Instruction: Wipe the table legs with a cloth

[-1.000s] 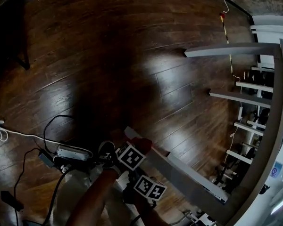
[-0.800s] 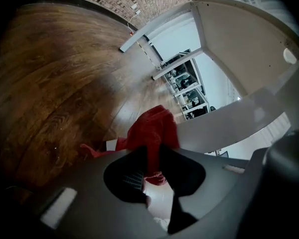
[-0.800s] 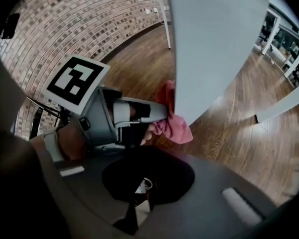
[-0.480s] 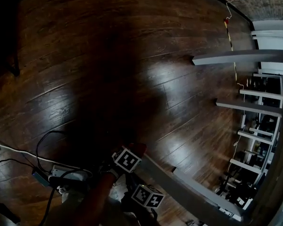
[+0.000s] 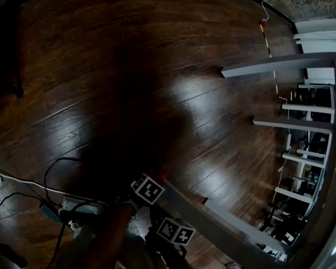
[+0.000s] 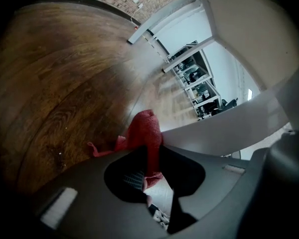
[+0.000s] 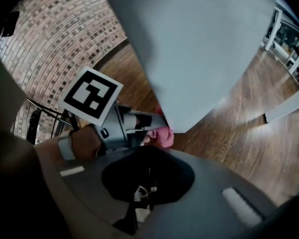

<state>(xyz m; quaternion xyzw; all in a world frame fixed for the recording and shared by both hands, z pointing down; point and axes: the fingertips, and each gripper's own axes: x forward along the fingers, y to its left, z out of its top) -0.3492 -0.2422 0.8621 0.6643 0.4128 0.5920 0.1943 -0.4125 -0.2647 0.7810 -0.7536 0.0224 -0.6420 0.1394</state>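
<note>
Cloth (image 6: pixel 145 131) is pinched in the left claw (image 6: pixel 152 156), which just squeezed tighter, beside the counter leg (image 6: pixel 214 133) at three o'clock. Right claw (image 7: pixel 148 176) is clenched, empty. Wiping looks begun; other legs (image 5: pixel 269 65) wait.

Right gripper view: table leg (image 7: pixel 204 49) hides most of the cloth (image 7: pixel 162 136).

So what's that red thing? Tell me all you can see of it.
It is a red cloth, soft and nubbly like terry, bunched into an upright wad. The left gripper pinches its lower part; its jaws have just been closing on it. One corner trails left over the wooden floor. Its right side seems to touch the grey table leg.
</note>
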